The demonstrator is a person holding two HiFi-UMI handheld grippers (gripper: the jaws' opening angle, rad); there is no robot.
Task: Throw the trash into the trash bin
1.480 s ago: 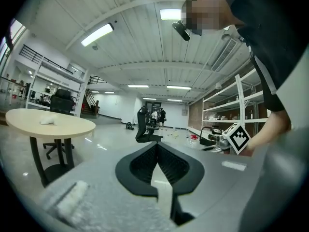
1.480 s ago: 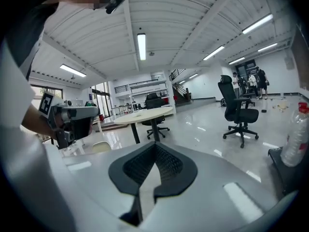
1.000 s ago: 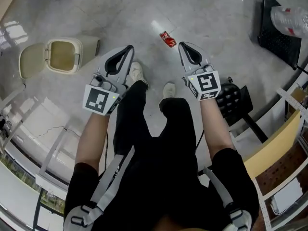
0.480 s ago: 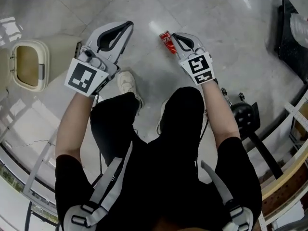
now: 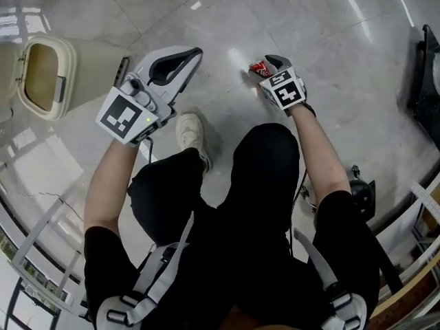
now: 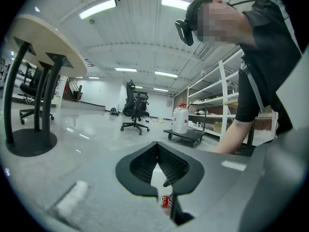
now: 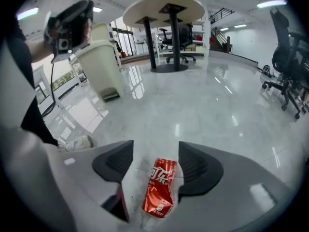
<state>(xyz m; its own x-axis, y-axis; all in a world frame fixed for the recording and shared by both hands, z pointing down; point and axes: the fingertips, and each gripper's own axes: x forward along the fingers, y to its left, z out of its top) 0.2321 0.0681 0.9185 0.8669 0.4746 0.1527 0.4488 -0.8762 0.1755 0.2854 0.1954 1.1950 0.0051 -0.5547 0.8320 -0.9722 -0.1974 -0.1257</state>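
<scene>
Closest to you, your knees are bent over the grey floor (image 5: 344, 60), and one pale shoe (image 5: 191, 133) is planted just under your left gripper (image 6: 157, 146). That gripper's jaws are closed tip to tip with nothing in them, and it points out about level over the floor.

Your right gripper (image 7: 155, 146) tilts steeply down at the floor ahead of your right knee. Its jaws have just been opening and now stand wide. The crushed red can (image 7: 159, 185) lies flat on the floor between them, its top end close to the right-hand pad. Neither pad presses on it.

Off to your left stands the beige trash bin (image 5: 96, 57), well apart from the can. Its mouth is open and its lid (image 5: 5, 57) is thrown back. In the head view your left gripper and forearm sit between the can and the bin.

Farther out, a round table (image 7: 164, 8) on black legs stands beyond the bin, with office chairs (image 7: 289, 62) to the right of it. On the other side, a low trolley (image 6: 186, 135) carries a large water jug (image 6: 180, 120) in front of white shelving (image 6: 217, 100).
</scene>
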